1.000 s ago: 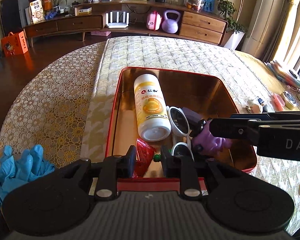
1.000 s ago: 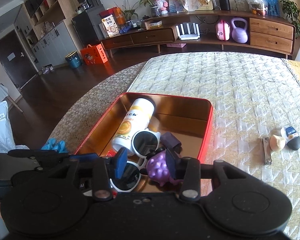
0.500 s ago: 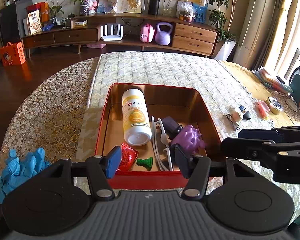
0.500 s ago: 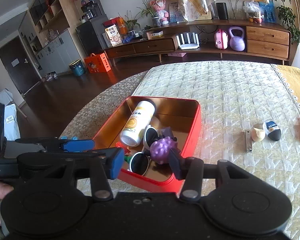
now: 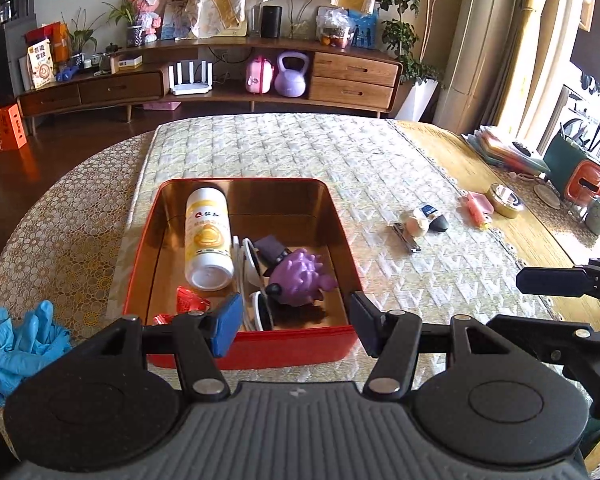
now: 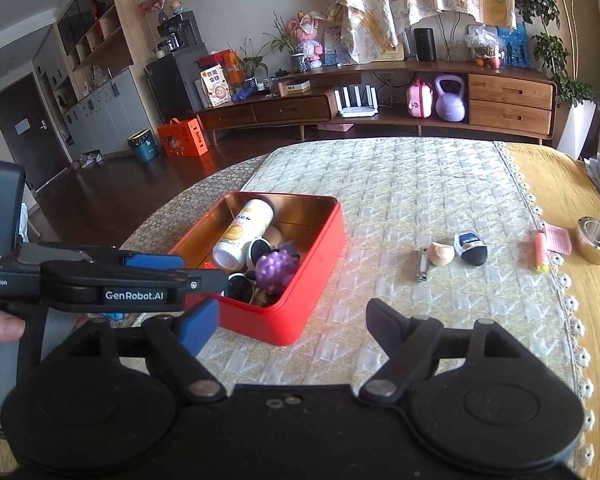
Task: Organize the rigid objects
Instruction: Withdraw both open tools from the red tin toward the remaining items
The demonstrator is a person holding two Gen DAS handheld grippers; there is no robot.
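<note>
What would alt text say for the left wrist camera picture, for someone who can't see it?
An open, empty left gripper hovers at the near edge of a red tin tray on a quilted table, holding a white and yellow bottle, sunglasses, a purple spiky toy and a red wrapper. Small items lie to its right; blue gloves left.

sunglasses partly hidden, bottle label unreadable

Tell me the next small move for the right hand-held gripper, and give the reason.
Probably swing the right hand-held gripper, open and empty, rightward toward the nail clipper on the quilted cloth. The purple spiky toy already lies in the red tin, while the clipper and small items beside it lie outside.
</note>
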